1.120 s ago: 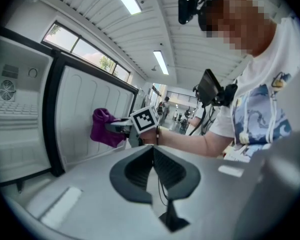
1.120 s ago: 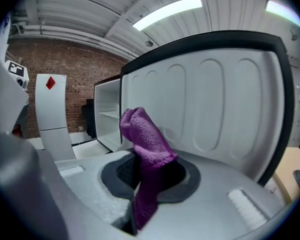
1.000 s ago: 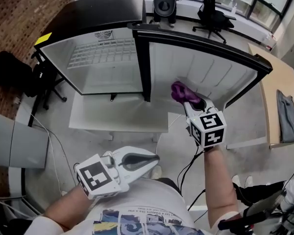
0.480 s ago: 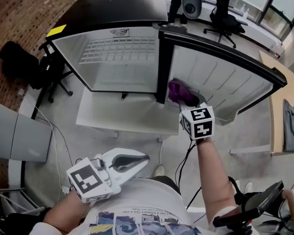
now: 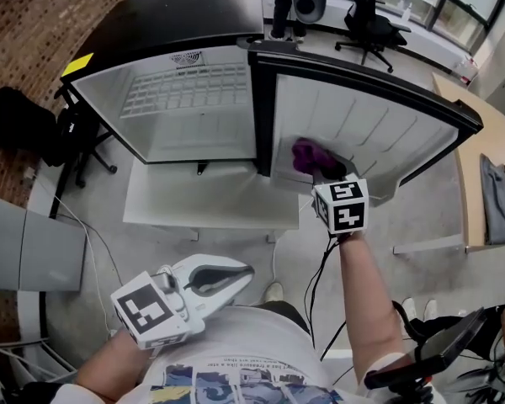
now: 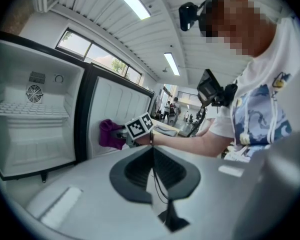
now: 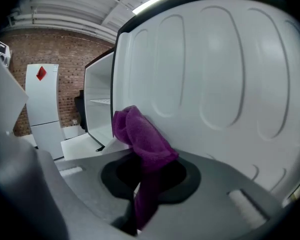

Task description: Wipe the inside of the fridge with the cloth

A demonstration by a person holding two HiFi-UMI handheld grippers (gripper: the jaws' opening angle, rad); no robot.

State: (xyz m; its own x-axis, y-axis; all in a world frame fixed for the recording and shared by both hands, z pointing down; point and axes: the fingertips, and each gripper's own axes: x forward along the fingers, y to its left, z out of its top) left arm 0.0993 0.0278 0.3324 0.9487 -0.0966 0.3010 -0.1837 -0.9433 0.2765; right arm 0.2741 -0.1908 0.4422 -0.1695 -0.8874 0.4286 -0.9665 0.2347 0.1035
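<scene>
Fridge (image 5: 194,133), white-lined cabinet in a black shell, stands open on the floor at the left of the head view, with a wire shelf (image 5: 185,91) across its upper part. Left gripper (image 5: 240,273) is held low by the person's body, well apart from the fridge; fingers pressed together, nothing between them. Door (image 5: 379,133) is swung wide at the right of the cabinet, its ribbed white inner liner facing the person. Cloth (image 5: 306,155), purple and terry-like, is bunched into a wad and appears pressed against the lower part of the door liner, near the hinge side. Right gripper (image 5: 325,173) has its fingers clamped on the cloth's gathered tail; the loose bulk spills forward past the tips toward the liner. Handling, by judgement: a light, soft, limp item with no stiffness of its own; it should conform to the ribs under pressure and may slip out of a shallow pinch when rubbed over plastic. Best hold: a deep pinch through the gathered middle, leaving a thick pad ahead of the fingers. Cabinet interior judged not yet wiped.
</scene>
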